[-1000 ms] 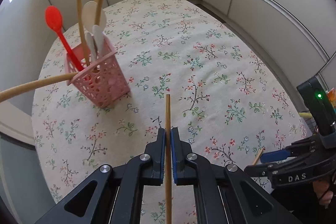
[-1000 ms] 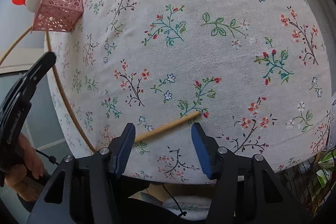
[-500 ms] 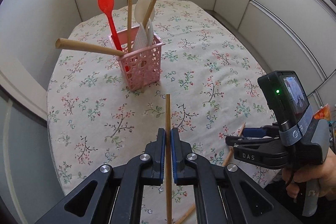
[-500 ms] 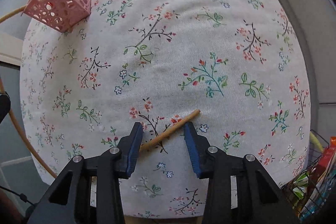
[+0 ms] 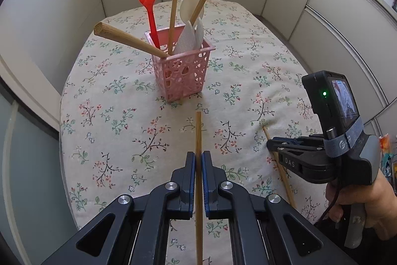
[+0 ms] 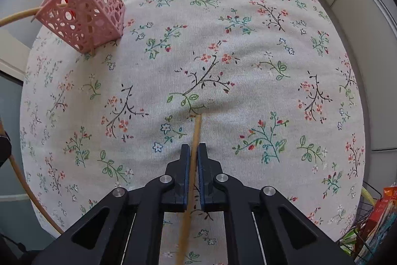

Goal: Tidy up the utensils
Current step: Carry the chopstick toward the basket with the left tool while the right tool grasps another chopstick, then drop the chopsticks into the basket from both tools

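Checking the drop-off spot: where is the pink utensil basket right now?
The pink basket stands upright mid-table on the floral cloth, straight ahead in the left wrist view and upper left in the right wrist view.

I count one pink basket point(image 5: 182, 71), one red spoon point(image 5: 148, 1), two white spoons point(image 5: 189, 6), four wooden sticks standing in it, and two chopsticks point(image 5: 198, 131) in my claws.
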Tool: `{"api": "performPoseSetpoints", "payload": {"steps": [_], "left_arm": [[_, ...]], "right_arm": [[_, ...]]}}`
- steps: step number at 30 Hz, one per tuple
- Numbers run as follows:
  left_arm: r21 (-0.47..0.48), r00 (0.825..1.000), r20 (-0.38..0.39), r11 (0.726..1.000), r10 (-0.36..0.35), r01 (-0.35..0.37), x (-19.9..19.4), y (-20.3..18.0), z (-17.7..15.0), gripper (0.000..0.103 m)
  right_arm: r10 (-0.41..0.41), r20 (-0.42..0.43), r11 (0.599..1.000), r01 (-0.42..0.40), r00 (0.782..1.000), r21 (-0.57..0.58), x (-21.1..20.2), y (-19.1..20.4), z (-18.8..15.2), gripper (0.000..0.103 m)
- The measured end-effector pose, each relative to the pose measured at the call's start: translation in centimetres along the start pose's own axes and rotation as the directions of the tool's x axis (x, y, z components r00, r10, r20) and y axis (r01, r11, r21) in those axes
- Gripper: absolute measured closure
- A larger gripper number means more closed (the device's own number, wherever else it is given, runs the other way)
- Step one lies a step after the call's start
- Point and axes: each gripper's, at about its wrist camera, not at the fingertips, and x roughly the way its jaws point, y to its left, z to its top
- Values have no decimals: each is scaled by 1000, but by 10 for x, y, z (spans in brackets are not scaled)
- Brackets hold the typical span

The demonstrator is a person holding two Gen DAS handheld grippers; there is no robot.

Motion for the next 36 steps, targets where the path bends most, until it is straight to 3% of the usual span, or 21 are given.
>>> {"api": "performPoseSetpoints", "payload": {"steps": [4, 9, 13, 18, 22, 25, 27, 32, 36], "left_arm": [[-16, 999, 36, 1000, 1, 0, -7, 3, 1, 98], [-38, 994, 106, 999, 11, -7, -25, 4, 5, 98], [-55, 981, 190, 998, 28, -18, -47, 3, 8, 98], [-75, 947, 316, 997, 59, -37, -78, 0, 12, 98], [-97, 900, 430, 994, 79, -42, -104, -2, 16, 98], [-110, 851, 515, 992, 104, -54, -123, -6, 21, 98], [-123, 814, 567, 990, 123, -64, -135, -8, 27, 98], [-159, 730, 662, 984, 170, -85, -152, -13, 45, 98], [-174, 701, 685, 979, 199, -108, -152, -15, 62, 98]], "right_arm": [[94, 26, 994, -95, 995, 56, -5, -18, 10, 98], [184, 133, 979, -194, 974, 63, -41, -29, 13, 98], [253, 252, 964, -266, 934, 16, -92, -34, 1, 98], [282, 416, 957, -286, 865, -53, -155, -41, -17, 98], [290, 530, 954, -285, 797, -93, -197, -43, -26, 98], [273, 607, 959, -260, 746, -112, -222, -44, -27, 98], [271, 634, 960, -255, 724, -118, -231, -45, -24, 98], [280, 639, 954, -283, 716, -101, -236, -53, -12, 98], [290, 638, 948, -304, 714, -91, -232, -60, -3, 98]]}}
